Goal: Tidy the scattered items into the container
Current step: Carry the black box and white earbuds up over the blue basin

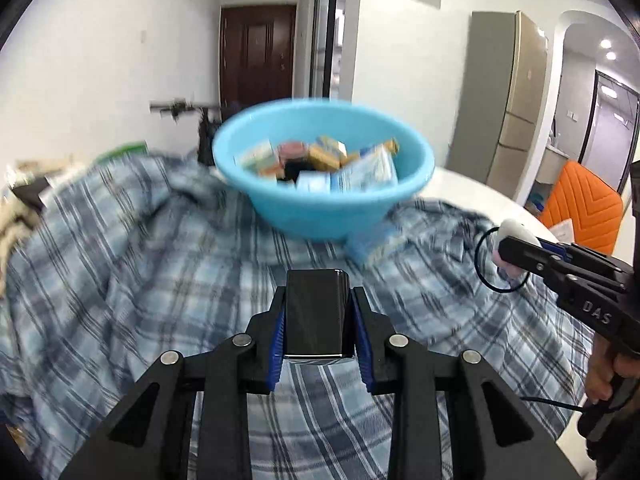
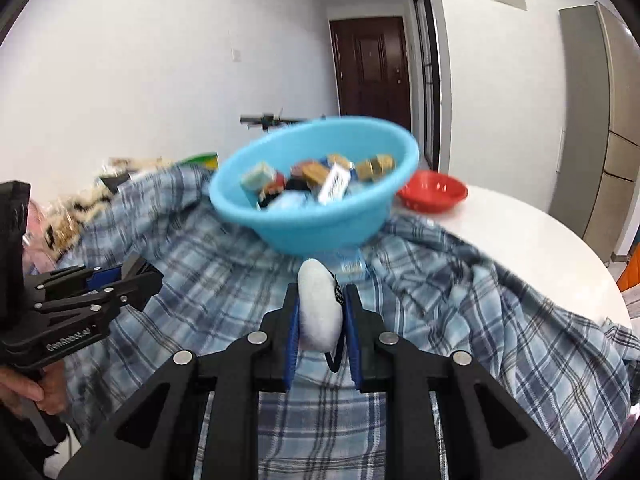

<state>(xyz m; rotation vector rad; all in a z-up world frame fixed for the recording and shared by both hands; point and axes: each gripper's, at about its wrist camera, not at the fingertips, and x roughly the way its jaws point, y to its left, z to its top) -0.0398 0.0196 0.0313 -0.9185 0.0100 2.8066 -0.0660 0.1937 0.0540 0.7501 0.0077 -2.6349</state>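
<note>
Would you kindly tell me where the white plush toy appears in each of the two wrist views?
Left wrist view: the white plush toy sits at the right edge, clamped in the right hand-held gripper.
Right wrist view: the toy is at bottom centre, between that gripper's blue pads.
Shared landmark: the blue bowl on the plaid cloth.

- Bright, even indoor light; ceiling spotlights [image 1: 608,49] glow at far right
- Motion blur smears the blue basin [image 1: 324,168] and plaid cloth [image 1: 140,264]
- Fisheye bending, dark corner vignettes
</note>
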